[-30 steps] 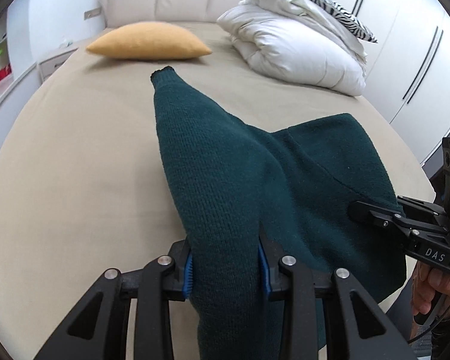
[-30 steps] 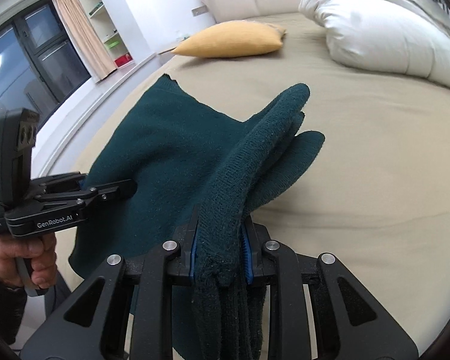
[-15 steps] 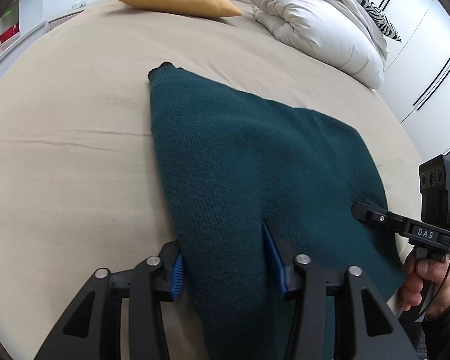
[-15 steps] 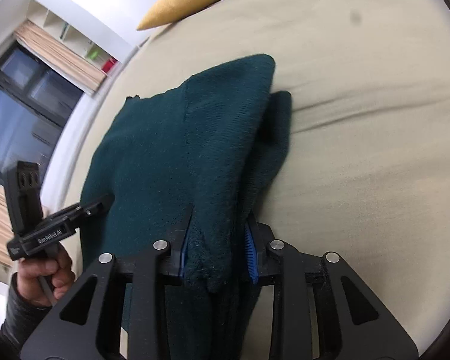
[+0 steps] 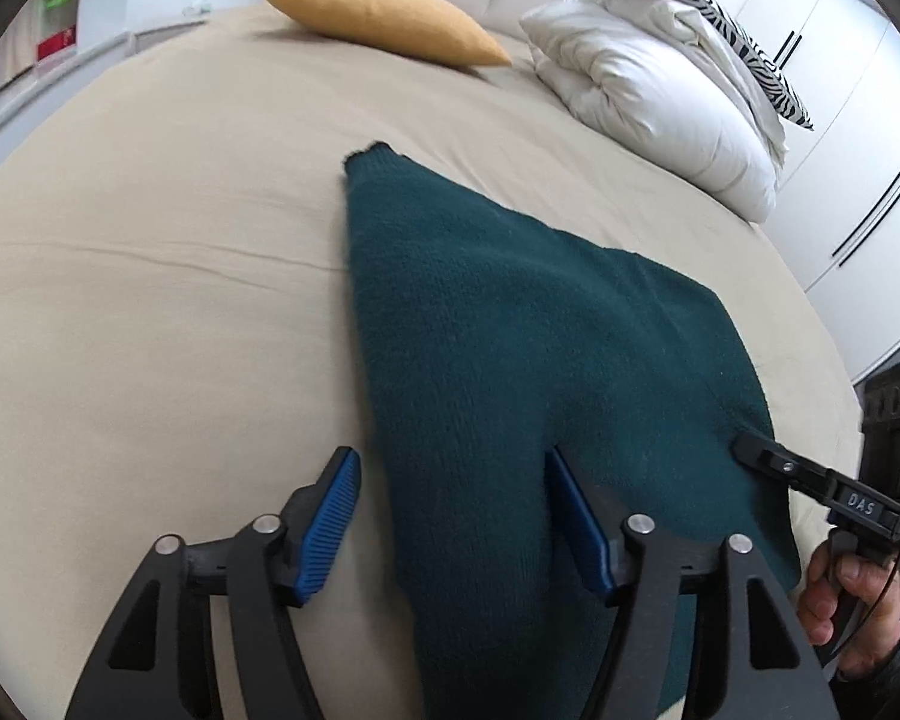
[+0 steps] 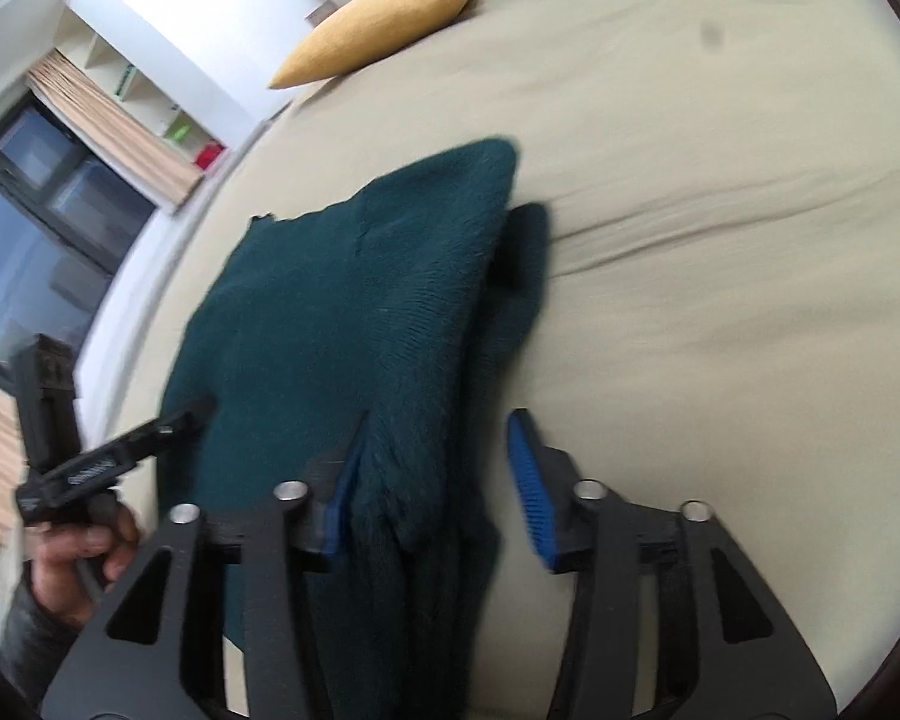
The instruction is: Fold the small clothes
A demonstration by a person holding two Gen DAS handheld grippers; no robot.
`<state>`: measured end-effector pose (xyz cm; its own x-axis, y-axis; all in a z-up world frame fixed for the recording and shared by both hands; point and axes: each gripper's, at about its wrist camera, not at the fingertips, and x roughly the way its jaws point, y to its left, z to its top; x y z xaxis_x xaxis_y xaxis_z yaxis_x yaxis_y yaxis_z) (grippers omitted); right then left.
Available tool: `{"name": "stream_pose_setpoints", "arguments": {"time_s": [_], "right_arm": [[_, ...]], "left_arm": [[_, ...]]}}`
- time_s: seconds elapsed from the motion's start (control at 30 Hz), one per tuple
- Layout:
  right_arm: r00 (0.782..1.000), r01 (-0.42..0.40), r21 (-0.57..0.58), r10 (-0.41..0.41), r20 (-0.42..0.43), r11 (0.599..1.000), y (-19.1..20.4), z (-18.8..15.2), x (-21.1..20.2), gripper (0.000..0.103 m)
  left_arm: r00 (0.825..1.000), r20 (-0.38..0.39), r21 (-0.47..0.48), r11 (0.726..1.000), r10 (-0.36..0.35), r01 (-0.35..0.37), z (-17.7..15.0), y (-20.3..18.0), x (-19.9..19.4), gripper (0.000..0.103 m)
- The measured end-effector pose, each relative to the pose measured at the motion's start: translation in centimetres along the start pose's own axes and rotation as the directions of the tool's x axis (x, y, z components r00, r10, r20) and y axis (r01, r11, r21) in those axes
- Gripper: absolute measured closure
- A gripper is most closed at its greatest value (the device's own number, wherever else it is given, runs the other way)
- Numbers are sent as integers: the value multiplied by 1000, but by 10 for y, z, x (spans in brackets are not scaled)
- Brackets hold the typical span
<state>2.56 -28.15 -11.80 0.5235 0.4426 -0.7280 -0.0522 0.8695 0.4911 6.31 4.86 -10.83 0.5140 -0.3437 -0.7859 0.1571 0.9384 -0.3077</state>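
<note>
- Beige bed (image 5: 150,300) fills both views, with a yellow cushion (image 5: 384,21) and a white duvet (image 5: 660,96) up by the headboard edge.
- Lying spread on the bed near its foot edge is a dark green knitted sweater (image 5: 510,348), its near hem running between both grippers.
- Left gripper (image 5: 450,516): jaws opening; the knit lies between them, the blue pads apart from it on the outer side.
- Right gripper (image 6: 435,480): jaws opening too, a thick bunched fold of the sweater lying loose between them.
- The knit looks soft, thick and limp with some weight, likely to sag and stretch when lifted, not slippery.
- Good holds would be the ribbed hem or a side edge, pinched through both layers.
</note>
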Motion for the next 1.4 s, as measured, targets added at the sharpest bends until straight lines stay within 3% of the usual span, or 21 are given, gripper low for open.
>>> {"name": "stream_pose_setpoints", "arguments": {"time_s": [0.03,0.23,0.37,0.5,0.67,0.8,0.87,0.93,1.03,1.1,1.13,1.17,1.2,1.27,1.3,1.33,1.4], "right_arm": [[999,37,1,-37,15,999,-1,-2,-7,44],[988,124,44,-127,90,991,-4,-10,-48,41],[987,-3,-19,6,160,1000,24,-1,-70,41],[988,-52,-42,58,146,998,42,8,-60,41],[990,-106,-19,107,90,994,41,-8,-39,41],[996,-74,1,74,46,997,23,-31,-25,42],[1000,-10,56,9,22,998,4,-39,-20,44],[999,-36,108,33,34,994,-10,-46,-25,49],[992,-7,83,-4,127,997,-7,-50,-60,47],[979,68,5,-68,191,998,8,-48,-81,47],[969,117,-32,-107,222,993,18,-47,-91,46],[958,159,-60,-139,252,985,27,-46,-99,41],[944,200,-83,-169,285,976,37,-46,-106,38],[903,278,-118,-218,370,953,59,-48,-123,18],[878,307,-135,-225,423,942,71,-48,-133,13],[854,327,-145,-227,468,934,80,-46,-141,3],[779,385,-143,-237,580,912,102,-52,-161,0]], "left_arm": [[1000,17,2,1000,11,-11,-3,-1,-5,35],[989,126,28,996,77,-82,-16,-14,-44,36],[980,194,68,996,48,-63,-16,-32,-65,33],[984,173,93,995,32,-48,-22,-38,-58,32],[993,109,86,995,49,-59,-38,-33,-33,32],[997,56,47,997,60,-63,-52,-21,-20,31],[996,66,26,998,55,-57,-57,-15,-26,32],[991,114,23,997,76,-80,-60,-16,-43,32],[966,241,39,993,98,-110,-55,-23,-80,29],[930,346,56,986,127,-156,-51,-33,-107,19],[905,404,71,982,134,-177,-51,-41,-122,13],[871,470,87,974,146,-210,-52,-50,-137,0],[825,540,95,962,166,-256,-55,-59,-153,0],[762,622,118,941,179,-317,-60,-74,-174,0],[740,646,126,930,188,-346,-61,-81,-182,0],[725,658,128,918,204,-374,-61,-88,-189,0],[727,641,119,904,246,-411,-59,-97,-200,0]]}}
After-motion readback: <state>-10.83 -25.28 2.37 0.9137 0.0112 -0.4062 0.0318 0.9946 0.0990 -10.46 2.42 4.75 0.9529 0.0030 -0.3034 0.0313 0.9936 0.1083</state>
